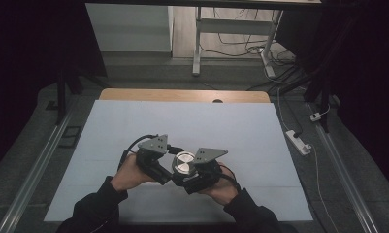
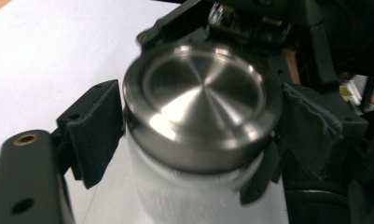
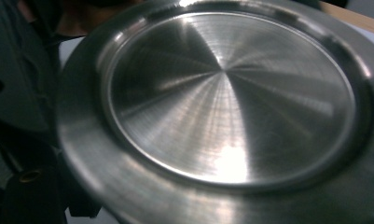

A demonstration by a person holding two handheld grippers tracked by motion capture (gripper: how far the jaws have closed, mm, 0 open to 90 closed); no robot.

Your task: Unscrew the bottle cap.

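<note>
A white jar [image 2: 184, 200] with a brushed steel lid [image 1: 184, 162] is held up over the near middle of the table, between both grippers. My left gripper [image 1: 169, 167] comes in from the left. In the left gripper view its jaws stand on either side of the lid [image 2: 203, 102], the pads [image 2: 98, 130] close to the rim without clearly pressing on it. My right gripper [image 1: 191, 177] comes from the right and is shut on the jar, its jaws hidden under the lid [image 3: 231, 93], which is very close to its camera.
A white sheet [image 1: 182, 121] covers the table, with a wooden edge [image 1: 182, 94] at the far side. On the floor lie a power strip [image 1: 299, 141] to the right and cables by a desk frame [image 1: 197, 48] beyond.
</note>
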